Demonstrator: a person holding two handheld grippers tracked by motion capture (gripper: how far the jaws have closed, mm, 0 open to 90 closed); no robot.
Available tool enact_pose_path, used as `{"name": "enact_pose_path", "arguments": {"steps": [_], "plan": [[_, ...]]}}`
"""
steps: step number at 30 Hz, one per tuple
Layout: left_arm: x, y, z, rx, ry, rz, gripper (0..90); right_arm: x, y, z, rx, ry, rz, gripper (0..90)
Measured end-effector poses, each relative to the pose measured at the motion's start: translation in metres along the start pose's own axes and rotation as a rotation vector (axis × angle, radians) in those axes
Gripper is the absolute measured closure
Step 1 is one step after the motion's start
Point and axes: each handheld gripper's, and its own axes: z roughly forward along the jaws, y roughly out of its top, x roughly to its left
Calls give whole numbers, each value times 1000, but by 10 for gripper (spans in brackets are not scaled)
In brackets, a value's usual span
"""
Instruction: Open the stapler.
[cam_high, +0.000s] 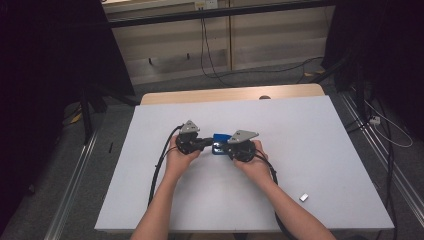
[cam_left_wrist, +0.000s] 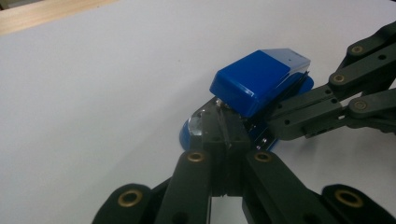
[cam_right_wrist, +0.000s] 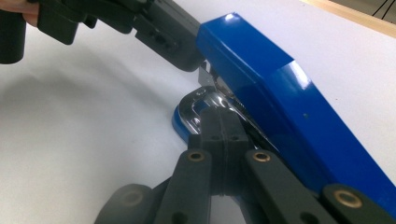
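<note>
Blue stapler (cam_high: 218, 143) sits mid-table (cam_high: 310, 150) between our two grippers. From above it looks tiny, and a small silver bit (cam_high: 303, 197) lies far off. Close up, we see our left gripper (cam_left_wrist: 223, 135) and right gripper (cam_right_wrist: 219, 126) both closed tight, tips touching its shiny metal front.

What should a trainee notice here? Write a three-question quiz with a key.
1. True or false: the left gripper and the right gripper both touch the blue stapler.
2. Where is the small metal block? A: near the right front corner of the white table; B: on the stapler; C: in a gripper.
3. How do both grippers' jaws stand?
Key: 1 true; 2 A; 3 shut.
</note>
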Motion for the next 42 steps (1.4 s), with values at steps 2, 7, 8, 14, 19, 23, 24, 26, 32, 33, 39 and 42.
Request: {"name": "enact_pose_path", "arguments": {"steps": [2,7,8,14,19,23,24,26,32,33,39,42], "plan": [[-1,1,-1,-11,1,-3,900,0,0,0,0,0,-3,900],[-1,2,-2,-25,-4,-12,900,-1,0,0,0,10,6,900],[-1,2,-2,-25,-6,-13,900,-1,0,0,-2,12,7,900],[-1,5,-3,-29,-13,-20,900,-1,0,0,-2,8,15,900],[-2,6,-3,-35,-3,-6,900,0,1,0,-13,-13,23,900],[-2,6,-3,-44,-7,-18,900,2,2,0,-52,-9,45,900],[-2,6,-3,-44,-6,-17,900,3,2,1,-51,-14,43,900],[-1,6,-3,-45,-9,-17,900,4,2,1,-55,-18,44,900],[-3,7,-4,-51,-9,-22,900,6,4,3,-78,-31,67,900],[-3,7,-4,-53,-10,-21,900,6,5,4,-83,-34,71,900],[-4,9,-4,-64,-8,-19,900,7,6,6,-98,-50,74,900],[-4,9,-5,-69,-9,-22,900,8,7,7,-101,-53,81,900]]}}
